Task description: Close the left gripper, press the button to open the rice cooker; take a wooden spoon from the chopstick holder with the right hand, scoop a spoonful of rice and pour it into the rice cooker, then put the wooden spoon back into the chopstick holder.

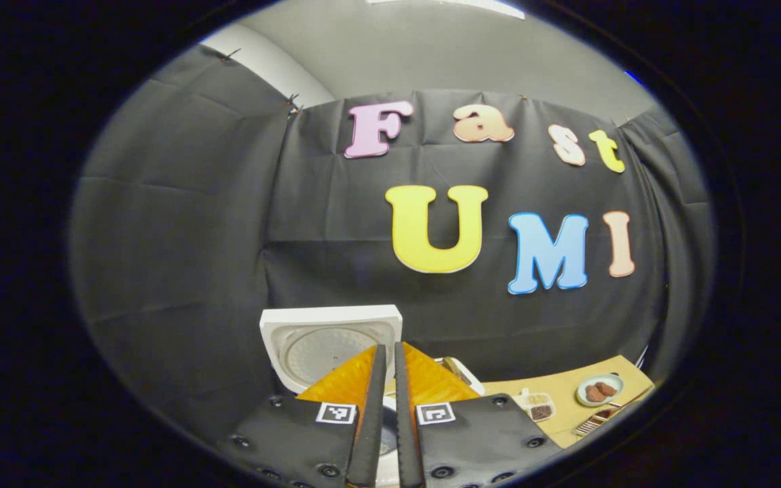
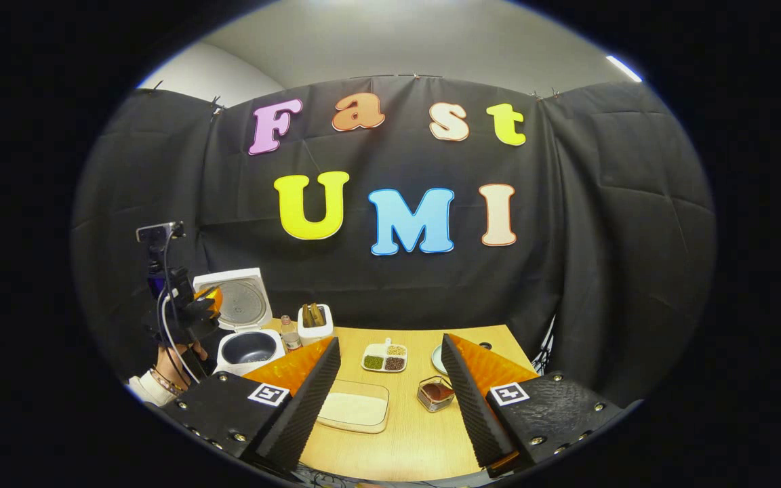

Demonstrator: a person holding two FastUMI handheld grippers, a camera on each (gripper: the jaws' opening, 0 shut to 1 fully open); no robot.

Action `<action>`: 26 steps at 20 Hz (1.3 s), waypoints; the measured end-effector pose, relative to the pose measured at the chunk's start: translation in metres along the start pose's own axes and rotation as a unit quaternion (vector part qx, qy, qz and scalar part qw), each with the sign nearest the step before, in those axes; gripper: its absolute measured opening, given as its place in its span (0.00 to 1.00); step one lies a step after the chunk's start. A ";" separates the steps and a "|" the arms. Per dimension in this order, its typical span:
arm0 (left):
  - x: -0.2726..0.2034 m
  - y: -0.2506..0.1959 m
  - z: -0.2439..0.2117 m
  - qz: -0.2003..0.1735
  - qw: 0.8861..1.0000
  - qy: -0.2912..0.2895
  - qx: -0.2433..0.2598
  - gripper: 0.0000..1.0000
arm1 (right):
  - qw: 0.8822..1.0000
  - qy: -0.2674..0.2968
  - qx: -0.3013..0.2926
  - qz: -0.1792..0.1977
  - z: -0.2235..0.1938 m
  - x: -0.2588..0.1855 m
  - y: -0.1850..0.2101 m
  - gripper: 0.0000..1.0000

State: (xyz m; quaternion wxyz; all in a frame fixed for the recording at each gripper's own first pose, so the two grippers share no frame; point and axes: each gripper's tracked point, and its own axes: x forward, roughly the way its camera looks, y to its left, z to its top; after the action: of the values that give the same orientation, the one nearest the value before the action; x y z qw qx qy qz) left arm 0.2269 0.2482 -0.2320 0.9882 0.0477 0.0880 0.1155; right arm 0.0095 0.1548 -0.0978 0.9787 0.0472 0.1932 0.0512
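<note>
Cooker [image 2: 245, 325] stands open, lid up, ahead-left of the right claw [image 2: 390, 379], whose fingers are spread wide and empty. Reaching for the spoons in the holder [image 2: 314, 325] just beyond its left finger could tip that holder (it looks light). The left claw [image 1: 389, 407], pressed together, hovers above the cooker.

One rice cooker [image 2: 245, 325], one chopstick holder [image 2: 315, 330], two grippers [image 2: 390, 379], one bottle [image 2: 289, 333].

No readable text; only square coded markers on both grippers.
</note>
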 end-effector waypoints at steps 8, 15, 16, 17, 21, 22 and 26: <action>-0.053 -0.004 0.053 0.015 0.998 -0.062 0.007 0.29 | 1.000 -0.020 0.003 -0.020 0.002 -0.002 -0.027 0.92; -0.104 -0.023 0.081 0.026 0.996 -0.078 0.025 0.62 | 0.997 -0.033 0.062 -0.031 -0.017 0.040 -0.099 0.92; -0.113 -0.029 0.084 0.025 0.996 -0.080 0.019 0.67 | 0.997 -0.027 0.063 -0.039 -0.028 0.051 -0.115 0.92; -0.123 -0.036 0.088 0.023 0.996 -0.083 0.014 0.71 | 0.997 -0.022 0.059 -0.042 -0.039 0.063 -0.128 0.92; -0.156 -0.060 0.097 0.033 0.996 -0.079 0.029 0.84 | 0.999 0.016 0.030 -0.026 -0.103 0.114 -0.167 0.96; -0.162 -0.068 0.095 0.035 0.996 -0.072 0.029 0.88 | 0.999 0.028 0.038 -0.012 -0.120 0.127 -0.172 0.96; -0.183 -0.092 0.086 0.053 0.998 -0.036 0.010 0.95 | 0.990 0.075 0.101 0.062 -0.195 0.188 -0.181 0.96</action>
State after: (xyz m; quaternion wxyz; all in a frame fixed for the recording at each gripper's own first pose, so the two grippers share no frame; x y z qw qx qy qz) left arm 0.0874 0.1094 -0.1283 0.9827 0.0666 0.0511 0.1654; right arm 0.1225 0.0116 -0.3679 0.9465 0.1541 0.2671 0.0952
